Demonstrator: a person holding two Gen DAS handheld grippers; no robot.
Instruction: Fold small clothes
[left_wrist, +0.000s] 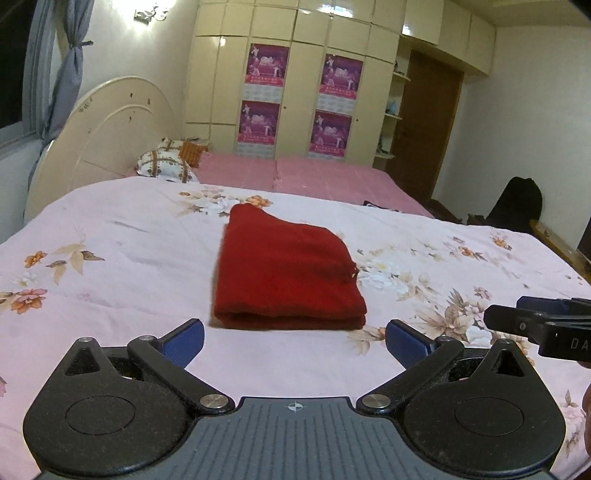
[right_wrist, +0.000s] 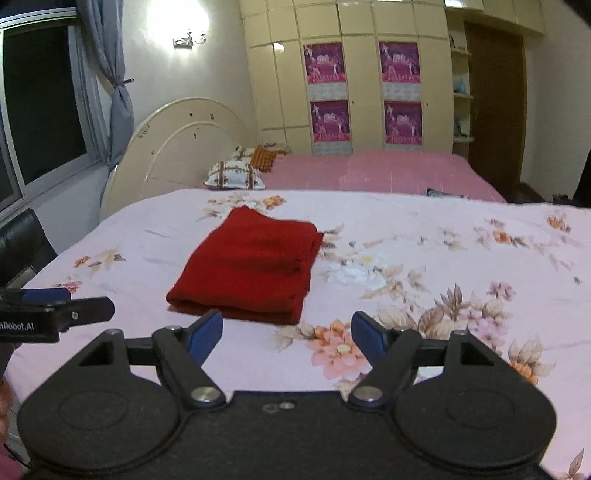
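Left wrist view shows your left gripper spread wide with nothing between its blue pads, the folded red cloth lying on the floral bedsheet just ahead. Your right gripper also stands apart and empty, near the cloth's front edge.

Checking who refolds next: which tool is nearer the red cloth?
Left, slightly. The left tool sits straight before the red cloth's near edge; the right tool is offset to its right. Both open.
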